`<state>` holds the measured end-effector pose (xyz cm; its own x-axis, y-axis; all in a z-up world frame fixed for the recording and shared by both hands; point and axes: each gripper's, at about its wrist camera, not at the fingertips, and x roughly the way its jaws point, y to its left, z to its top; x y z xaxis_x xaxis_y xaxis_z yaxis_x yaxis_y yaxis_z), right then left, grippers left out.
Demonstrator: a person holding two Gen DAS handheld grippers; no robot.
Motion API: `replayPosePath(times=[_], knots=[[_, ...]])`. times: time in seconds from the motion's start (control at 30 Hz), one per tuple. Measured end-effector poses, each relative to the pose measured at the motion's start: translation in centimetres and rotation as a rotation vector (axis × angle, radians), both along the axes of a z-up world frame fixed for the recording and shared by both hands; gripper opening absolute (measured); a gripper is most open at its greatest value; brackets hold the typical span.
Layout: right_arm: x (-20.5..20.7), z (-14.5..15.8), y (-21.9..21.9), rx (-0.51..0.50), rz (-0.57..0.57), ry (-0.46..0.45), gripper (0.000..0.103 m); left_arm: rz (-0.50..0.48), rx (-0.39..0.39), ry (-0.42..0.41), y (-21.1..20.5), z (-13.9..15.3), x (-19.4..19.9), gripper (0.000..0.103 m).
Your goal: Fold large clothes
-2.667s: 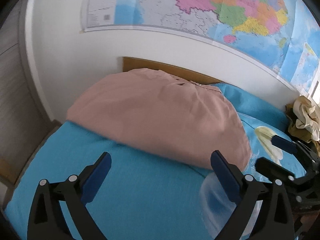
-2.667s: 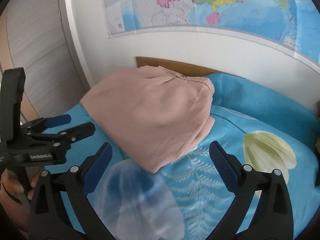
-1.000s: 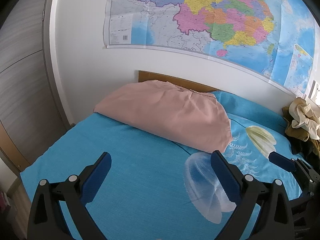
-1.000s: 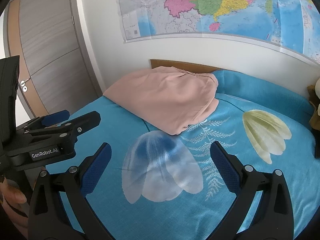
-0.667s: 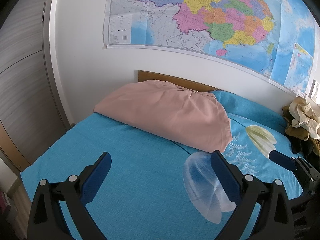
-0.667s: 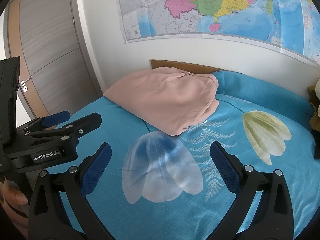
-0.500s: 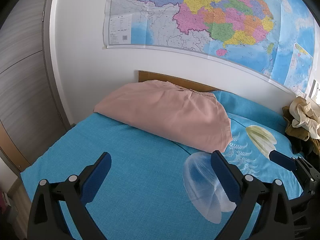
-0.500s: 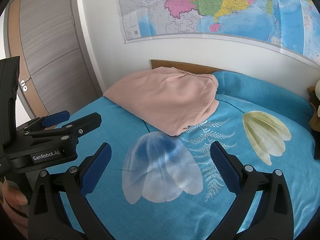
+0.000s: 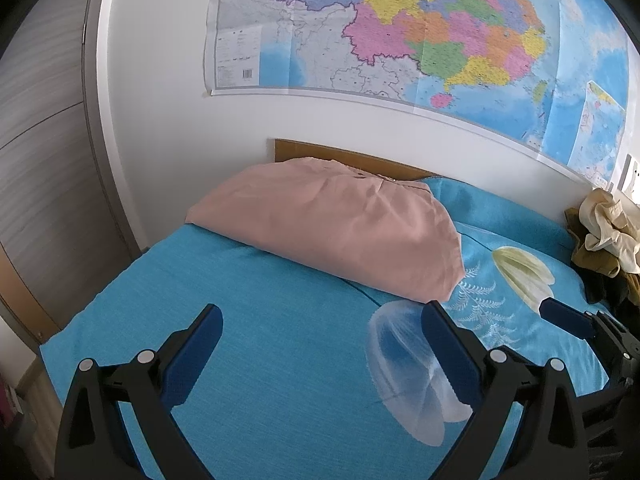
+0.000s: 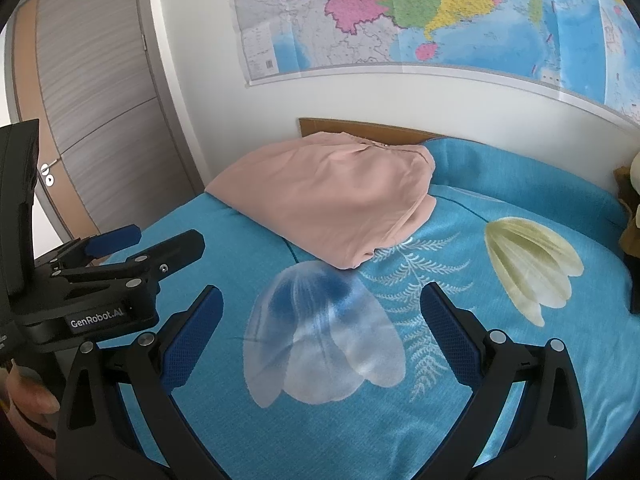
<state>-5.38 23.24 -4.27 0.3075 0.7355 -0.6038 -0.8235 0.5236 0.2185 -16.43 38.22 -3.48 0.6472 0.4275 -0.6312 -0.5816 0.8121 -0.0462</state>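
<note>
A folded pink garment (image 9: 332, 228) lies at the far left of the blue bedspread (image 9: 260, 340), against the headboard; it also shows in the right wrist view (image 10: 332, 196). My left gripper (image 9: 320, 344) is open and empty, well short of the garment above the bedspread. My right gripper (image 10: 320, 332) is open and empty over the printed flower on the bedspread (image 10: 440, 420). The left gripper (image 10: 144, 244) shows at the left of the right wrist view.
A pile of unfolded cream and mustard clothes (image 9: 604, 236) sits at the bed's far right. A wooden headboard (image 9: 360, 156) and a wall map (image 9: 400, 28) stand behind the bed. A grey door (image 10: 92, 120) is to the left.
Since 2.7 s ago both grippers pulled back from the folded pink garment, which stays put. In the last second nothing has visibly moved.
</note>
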Motion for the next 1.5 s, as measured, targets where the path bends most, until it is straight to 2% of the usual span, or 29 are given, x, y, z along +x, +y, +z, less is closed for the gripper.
replayPosePath(times=[0.4,0.63,0.9,1.5], knots=[[0.01,-0.03,-0.03,0.001,-0.007,0.004,0.097,-0.013,0.007,-0.006,-0.11,0.06,0.09,0.096],[0.16,-0.05,-0.22,0.004,-0.016,0.016,0.097,-0.026,-0.025,-0.013,-0.07,-0.14,0.07,0.096],[0.31,-0.02,-0.29,0.009,-0.021,0.017,0.097,-0.003,0.015,-0.009,-0.51,-0.09,0.13,0.096],[0.19,0.06,-0.22,0.009,-0.023,0.015,0.097,0.003,-0.006,-0.002,-0.16,-0.53,0.29,0.096]])
